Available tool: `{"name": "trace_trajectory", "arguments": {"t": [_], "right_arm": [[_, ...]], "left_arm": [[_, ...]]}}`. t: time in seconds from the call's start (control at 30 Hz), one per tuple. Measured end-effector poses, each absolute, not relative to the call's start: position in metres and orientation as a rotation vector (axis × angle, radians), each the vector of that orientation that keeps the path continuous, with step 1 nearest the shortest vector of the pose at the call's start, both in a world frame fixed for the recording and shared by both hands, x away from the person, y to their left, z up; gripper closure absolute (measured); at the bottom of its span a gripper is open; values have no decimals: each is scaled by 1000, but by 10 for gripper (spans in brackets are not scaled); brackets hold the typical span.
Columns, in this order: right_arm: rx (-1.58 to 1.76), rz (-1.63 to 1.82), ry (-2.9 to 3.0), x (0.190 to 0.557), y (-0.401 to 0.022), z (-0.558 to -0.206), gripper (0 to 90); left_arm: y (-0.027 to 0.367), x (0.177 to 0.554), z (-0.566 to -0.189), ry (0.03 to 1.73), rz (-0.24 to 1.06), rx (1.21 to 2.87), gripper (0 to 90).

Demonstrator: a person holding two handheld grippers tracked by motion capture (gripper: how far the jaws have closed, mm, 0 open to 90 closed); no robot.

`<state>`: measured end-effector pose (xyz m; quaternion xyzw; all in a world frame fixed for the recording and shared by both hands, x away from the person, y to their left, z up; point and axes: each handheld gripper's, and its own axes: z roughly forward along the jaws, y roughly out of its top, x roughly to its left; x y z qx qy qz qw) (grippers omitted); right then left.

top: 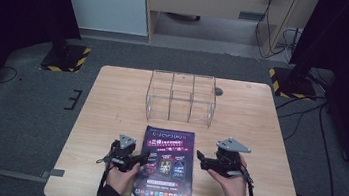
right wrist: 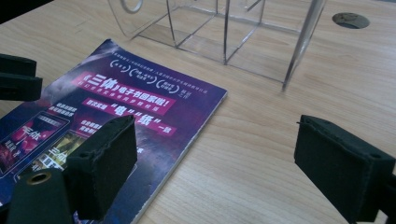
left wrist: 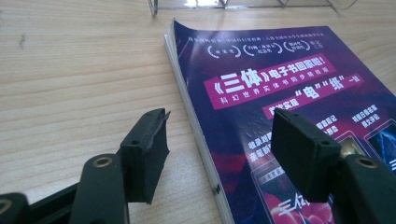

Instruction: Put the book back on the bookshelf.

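At the near edge of the wooden table [top: 111, 100], the purple magazine [top: 166, 165] lies flat between both grippers. The left gripper [top: 144, 157] straddles its left edge with jaws apart, clasping nothing; the right gripper [top: 200, 160] hovers just beside its right edge, jaws spread and empty. Beyond stands a clear acrylic organizer [top: 181, 98].

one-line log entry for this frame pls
left claw: open, astride magazine left edge | right claw: open, astride its right edge | magazine: flat on table | clear organizer: behind

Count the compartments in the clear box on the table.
3, side by side in the clear box beyond the magazine: left, middle and right. The see-through walls make further dividers hard to rule out.
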<state>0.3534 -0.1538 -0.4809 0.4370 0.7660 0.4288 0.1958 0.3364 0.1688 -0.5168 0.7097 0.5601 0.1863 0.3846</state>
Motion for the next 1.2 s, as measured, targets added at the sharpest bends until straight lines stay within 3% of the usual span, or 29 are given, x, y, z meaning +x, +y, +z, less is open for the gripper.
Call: {"name": "trace_trajectory", "arguments": {"t": [1.2], "right_arm": [[1236, 1145, 2306, 346, -108, -524, 219]], "left_arm": [[158, 344, -531, 1439, 383, 1796, 370]]}}
